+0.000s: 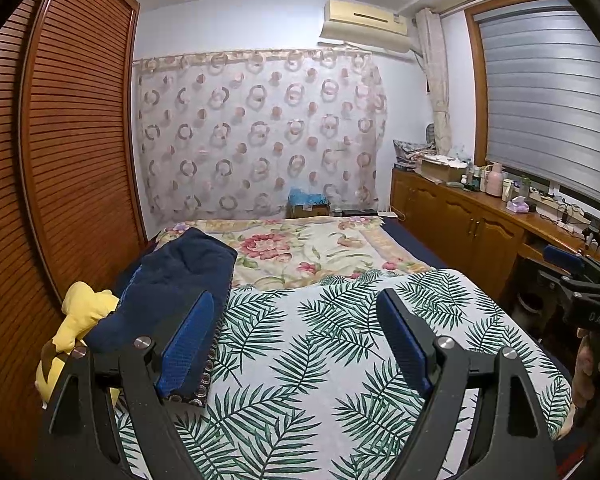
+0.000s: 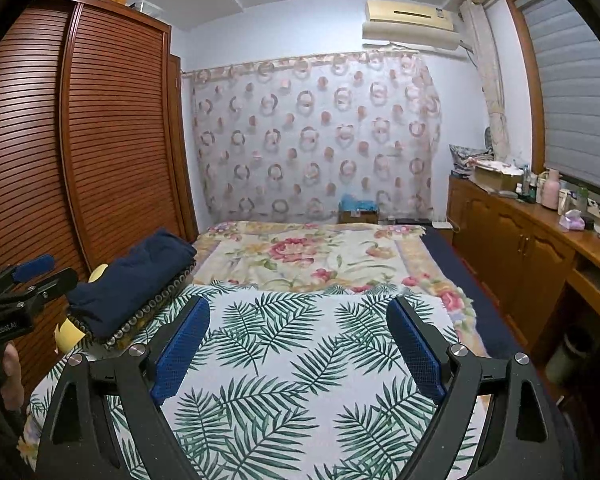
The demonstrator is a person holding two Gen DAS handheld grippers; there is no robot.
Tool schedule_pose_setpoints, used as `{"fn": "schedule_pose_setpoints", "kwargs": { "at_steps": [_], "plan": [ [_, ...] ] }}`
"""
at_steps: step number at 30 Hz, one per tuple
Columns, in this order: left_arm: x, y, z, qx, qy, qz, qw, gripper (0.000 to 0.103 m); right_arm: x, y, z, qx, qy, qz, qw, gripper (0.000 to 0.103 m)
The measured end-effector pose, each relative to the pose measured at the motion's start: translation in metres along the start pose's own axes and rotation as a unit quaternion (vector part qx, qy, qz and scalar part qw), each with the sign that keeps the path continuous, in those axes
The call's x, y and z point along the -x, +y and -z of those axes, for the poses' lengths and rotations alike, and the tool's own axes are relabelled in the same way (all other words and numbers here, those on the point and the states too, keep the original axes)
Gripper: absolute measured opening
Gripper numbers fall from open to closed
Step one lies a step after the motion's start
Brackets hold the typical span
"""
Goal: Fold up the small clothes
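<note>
A white cloth with green palm leaves (image 1: 340, 344) (image 2: 300, 360) lies spread flat on the near end of the bed. My left gripper (image 1: 295, 295) hovers over it, open, nothing between its blue pads. My right gripper (image 2: 299, 302) stands the same way, open and empty, above the same cloth. A folded navy garment (image 1: 172, 280) (image 2: 132, 276) rests at the left on a dark piece with a ring-patterned edge (image 2: 140, 316). Each gripper shows at the edge of the other's view: the right gripper (image 1: 568, 268), the left gripper (image 2: 48, 272).
A floral blanket (image 1: 300, 248) covers the far half of the bed. Something yellow and soft (image 1: 84, 316) sits left of the navy pile. A slatted wooden wardrobe (image 2: 100, 140) lines the left side, and a wooden sideboard (image 2: 520, 240) with bottles the right. A cardboard box (image 2: 358, 216) stands beyond the bed.
</note>
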State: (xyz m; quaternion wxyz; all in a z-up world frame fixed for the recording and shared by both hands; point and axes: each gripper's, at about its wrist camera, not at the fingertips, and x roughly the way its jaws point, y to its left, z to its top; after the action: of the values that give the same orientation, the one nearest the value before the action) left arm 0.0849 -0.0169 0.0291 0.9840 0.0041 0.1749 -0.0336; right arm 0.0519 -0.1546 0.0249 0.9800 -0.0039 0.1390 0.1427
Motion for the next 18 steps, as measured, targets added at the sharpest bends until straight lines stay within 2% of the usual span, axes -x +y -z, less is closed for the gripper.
{"fn": "schedule_pose_setpoints", "kwargs": {
  "at_steps": [18],
  "plan": [
    [0.001, 0.002, 0.000, 0.000, -0.003, -0.001, 1.0000, 0.084, 0.003, -0.016, -0.003, 0.006, 0.003, -0.003, 1.000, 0.091]
  ]
}}
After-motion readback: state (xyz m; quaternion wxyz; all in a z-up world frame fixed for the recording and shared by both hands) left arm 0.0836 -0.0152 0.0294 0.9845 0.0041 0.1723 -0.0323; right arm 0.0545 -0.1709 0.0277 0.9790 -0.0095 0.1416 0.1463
